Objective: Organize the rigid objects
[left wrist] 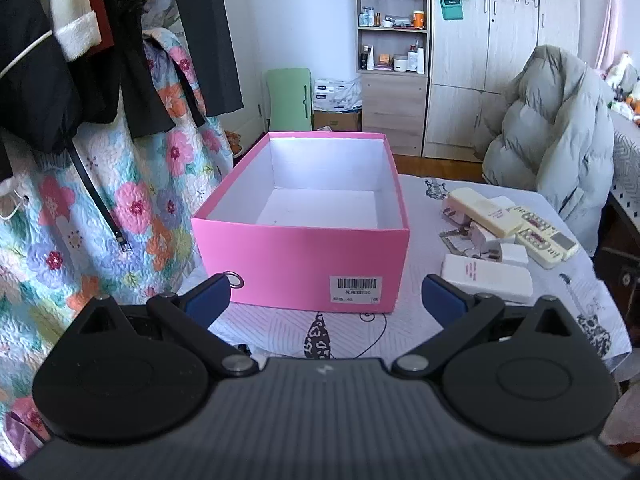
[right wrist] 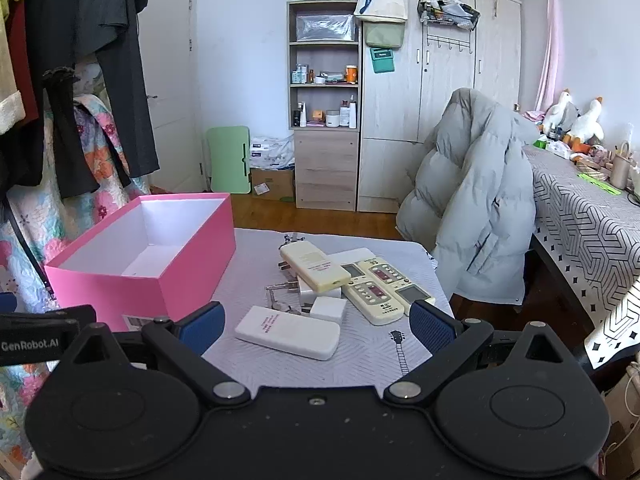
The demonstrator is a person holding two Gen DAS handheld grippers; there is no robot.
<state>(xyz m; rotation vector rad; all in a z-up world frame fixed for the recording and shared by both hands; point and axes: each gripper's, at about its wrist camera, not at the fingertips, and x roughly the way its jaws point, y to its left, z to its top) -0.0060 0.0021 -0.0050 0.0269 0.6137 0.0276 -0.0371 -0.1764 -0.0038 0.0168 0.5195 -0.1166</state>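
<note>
**Both grippers wide over the table, nothing picked up**

Over on the left, the pink box [left wrist: 300, 258] sat open-topped on the patterned tablecloth [left wrist: 280, 328], its white inside bare, barcode label facing the camera. The left gripper [left wrist: 326, 300] hung just before that near wall, fingers spread wide and nothing between them. Moving right, the clutter lay beside the box: a flat white case [right wrist: 288, 336] nearest, small white plug adapters [right wrist: 326, 308] behind it, a cream power strip [right wrist: 314, 266] resting across them, and two remote controls [right wrist: 378, 290] side by side. The right gripper [right wrist: 316, 326] hovered over that pile, fingers also fully apart, gripping nothing. Farthest right, a grey puffer jacket [right wrist: 476, 204] draped a chair.
</note>
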